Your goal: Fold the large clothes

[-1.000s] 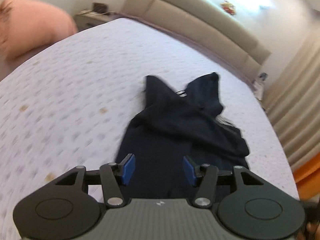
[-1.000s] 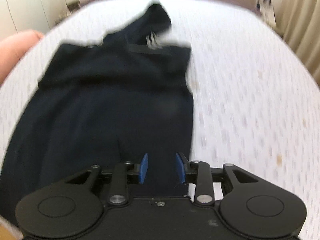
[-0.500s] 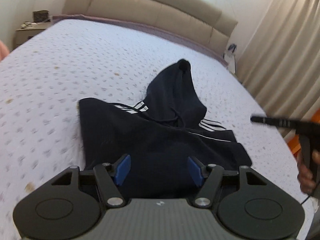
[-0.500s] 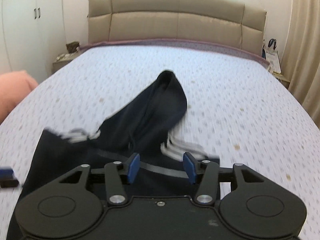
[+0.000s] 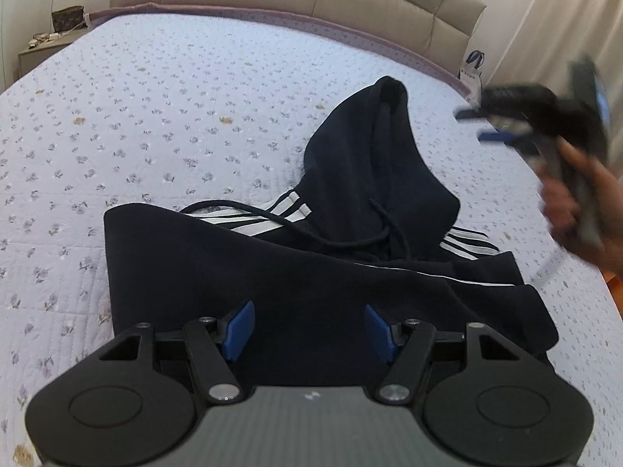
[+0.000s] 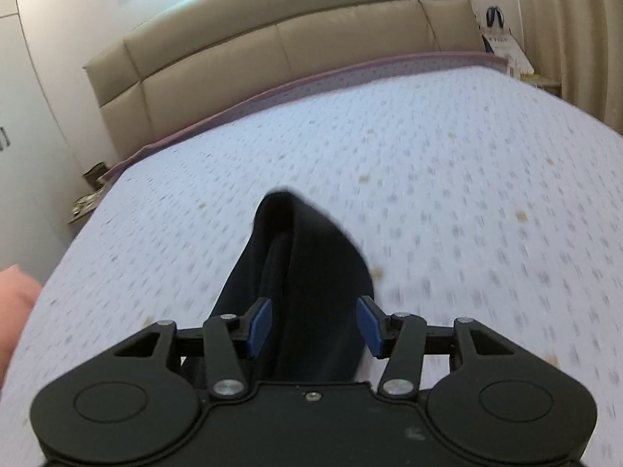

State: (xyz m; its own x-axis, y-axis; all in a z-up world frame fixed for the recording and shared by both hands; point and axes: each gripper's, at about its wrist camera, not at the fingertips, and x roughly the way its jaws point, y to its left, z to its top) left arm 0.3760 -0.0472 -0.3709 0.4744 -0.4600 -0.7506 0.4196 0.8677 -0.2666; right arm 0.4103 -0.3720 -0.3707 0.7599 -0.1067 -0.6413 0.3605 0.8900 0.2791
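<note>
A dark navy hoodie (image 5: 296,272) with white stripes lies partly folded on the bed, its hood (image 5: 381,148) pointing at the headboard. My left gripper (image 5: 307,329) is open and empty above the folded body. My right gripper (image 6: 313,325) is open and empty above the hood (image 6: 307,272); it also shows in the left wrist view (image 5: 483,124), held in a hand at the right.
The bed (image 5: 155,97) has a pale floral quilt. A beige padded headboard (image 6: 292,46) stands behind. A nightstand (image 5: 43,46) with small items is at the far left. Curtains (image 5: 553,11) and a bag (image 6: 500,35) are at the right. Something pink (image 6: 11,303) is at the left edge.
Both grippers have swung toward the headboard end. The right gripper has moved forward over the hood and opened wider. The left gripper stays open.
</note>
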